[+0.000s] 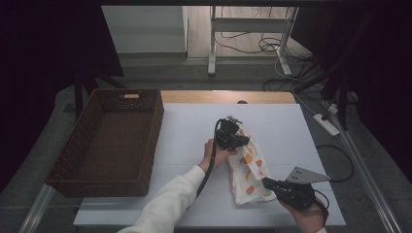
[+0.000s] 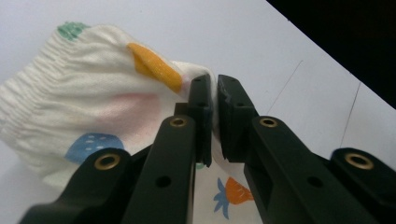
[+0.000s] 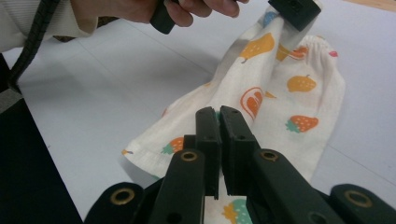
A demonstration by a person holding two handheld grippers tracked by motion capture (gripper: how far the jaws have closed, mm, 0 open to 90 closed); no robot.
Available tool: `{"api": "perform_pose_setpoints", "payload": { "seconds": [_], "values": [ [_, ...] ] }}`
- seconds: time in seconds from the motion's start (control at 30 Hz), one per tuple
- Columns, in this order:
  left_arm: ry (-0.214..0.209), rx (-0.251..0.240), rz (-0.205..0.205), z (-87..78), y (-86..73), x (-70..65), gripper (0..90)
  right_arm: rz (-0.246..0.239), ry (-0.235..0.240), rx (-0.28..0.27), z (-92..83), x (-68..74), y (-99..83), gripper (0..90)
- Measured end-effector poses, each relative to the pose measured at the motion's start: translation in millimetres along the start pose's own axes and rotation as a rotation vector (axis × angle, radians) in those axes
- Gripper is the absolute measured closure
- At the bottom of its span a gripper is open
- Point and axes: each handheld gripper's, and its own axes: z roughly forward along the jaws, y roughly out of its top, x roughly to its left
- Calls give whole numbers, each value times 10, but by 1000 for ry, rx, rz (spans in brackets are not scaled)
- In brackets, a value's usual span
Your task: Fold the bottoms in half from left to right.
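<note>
Meanwhile, both grippers, left gripper [image 1: 241, 137] and right gripper [image 1: 266, 182], are pinching a white fruit-printed cloth pouch [image 1: 248, 170] over the white tabletop [image 1: 184, 145], beside a brown wicker basket [image 1: 77, 150].

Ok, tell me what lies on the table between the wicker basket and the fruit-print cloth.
Nothing lies on the white table there. In the high view, only the person's left hand sits in the gap between the basket and the cloth.
</note>
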Motion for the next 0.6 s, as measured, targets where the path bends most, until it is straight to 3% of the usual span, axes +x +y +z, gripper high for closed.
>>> {"api": "perform_pose_setpoints", "payload": {
  "seconds": [0.47, 0.53, 0.6],
  "values": [
    [-11, 10, 10, 132, 37, -15, 811, 45, -32, 10, -57, -103, -70, 861],
    [-17, 3, 9, 138, 41, -18, 739, 47, -41, 11, -67, -113, -80, 859],
    [-12, -1, 21, 127, 51, -32, 544, 56, -60, 9, -79, -124, -93, 794]
  ]
}}
